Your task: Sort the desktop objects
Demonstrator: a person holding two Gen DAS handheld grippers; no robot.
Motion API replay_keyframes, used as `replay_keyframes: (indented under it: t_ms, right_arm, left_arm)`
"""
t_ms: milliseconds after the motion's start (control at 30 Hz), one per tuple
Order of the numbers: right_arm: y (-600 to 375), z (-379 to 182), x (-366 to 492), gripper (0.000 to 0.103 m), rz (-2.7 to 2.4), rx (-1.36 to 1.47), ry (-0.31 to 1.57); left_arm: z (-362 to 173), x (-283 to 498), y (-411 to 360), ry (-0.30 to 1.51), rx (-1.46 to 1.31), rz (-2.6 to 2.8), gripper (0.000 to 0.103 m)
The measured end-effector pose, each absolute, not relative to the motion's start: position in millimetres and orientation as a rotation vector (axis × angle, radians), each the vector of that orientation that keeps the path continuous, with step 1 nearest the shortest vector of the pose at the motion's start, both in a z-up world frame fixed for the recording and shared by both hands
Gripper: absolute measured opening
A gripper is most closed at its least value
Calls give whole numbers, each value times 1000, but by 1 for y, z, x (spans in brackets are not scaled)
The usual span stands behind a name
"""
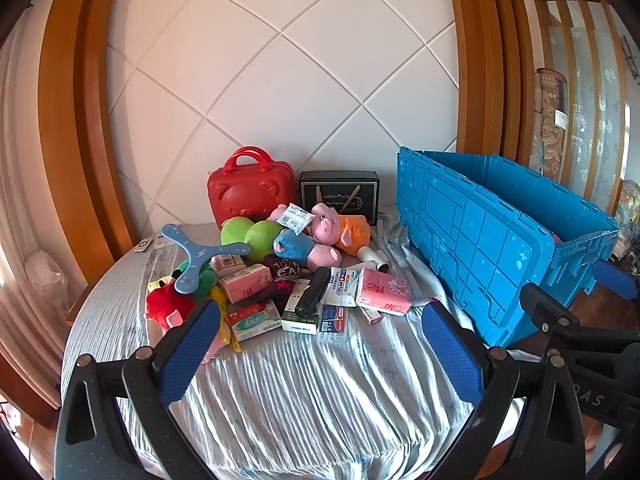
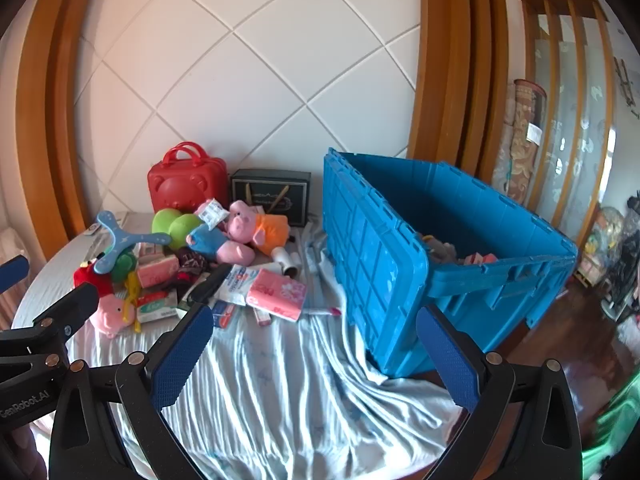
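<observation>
Both grippers agape, empty, short of toy heap point(image 1: 280, 268), blue crate point(image 2: 440, 264) perhaps part-filled.

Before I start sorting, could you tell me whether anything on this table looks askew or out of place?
The blue crate sits tilted, its near corner hanging past the table edge over the floor, with the tablecloth rumpled under it. The toys and packets lie in a loose heap; a blue three-armed flyer rests on top. Both grippers are open and empty.
</observation>
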State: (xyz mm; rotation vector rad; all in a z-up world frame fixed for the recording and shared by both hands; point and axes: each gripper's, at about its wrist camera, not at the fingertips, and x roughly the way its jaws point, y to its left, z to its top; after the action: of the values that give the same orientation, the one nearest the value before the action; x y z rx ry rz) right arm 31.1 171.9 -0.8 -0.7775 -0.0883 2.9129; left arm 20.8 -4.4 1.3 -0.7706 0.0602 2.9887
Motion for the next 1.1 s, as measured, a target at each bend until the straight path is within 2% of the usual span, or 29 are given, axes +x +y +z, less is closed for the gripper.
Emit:
replay_keyframes:
  t_ms: [633,867,1100]
  right_arm:
    - [192,-12,-14,103,2958,-815,-70]
    - [197,-27,-70,103,3071,-884,-92]
    - [199,-55,-153,103,3197,-1076,-136]
  left_arm:
    - [-11,-14,11,61,-806,3013,102]
    - [-33,-58,8,19,-961,3030,102]
    - [-81,-114,-25,-127,-1312,3079,102]
